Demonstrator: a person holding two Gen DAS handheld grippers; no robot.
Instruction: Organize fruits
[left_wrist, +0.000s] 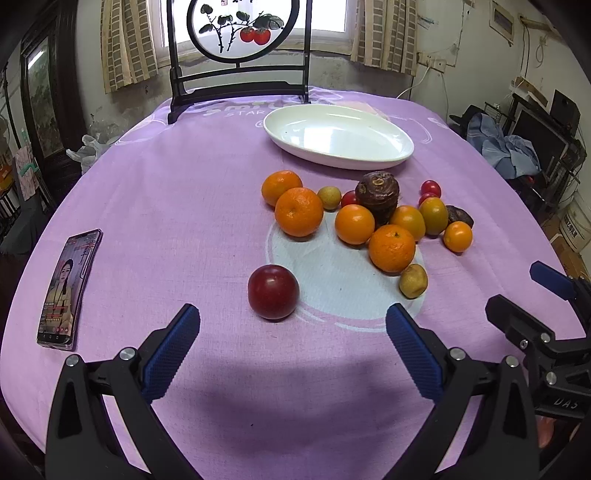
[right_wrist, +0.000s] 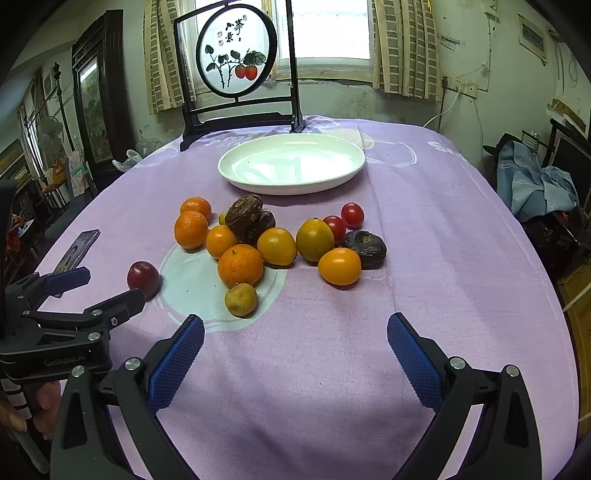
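Nothing sorted yet: white plate (right_wrist: 291, 164) bare, your fruit pile (right_wrist: 277, 245) loose mid-surface, red plum (left_wrist: 273, 291) apart. Left gripper (left_wrist: 291, 325) and right gripper (right_wrist: 295, 332): fingers wide open, holding nothing.

A lilac tablecloth (left_wrist: 166, 206) with white printed outlines is filling the frame's middle. A glossy white plate (left_wrist: 338, 138) is sitting upper centre. Bright orange tangerines (left_wrist: 298, 211) are glowing mid-frame, beside a dark red plum (left_wrist: 273, 291) lower centre. Blue cross-hatched pads (left_wrist: 171, 356) are showing at the bottom.
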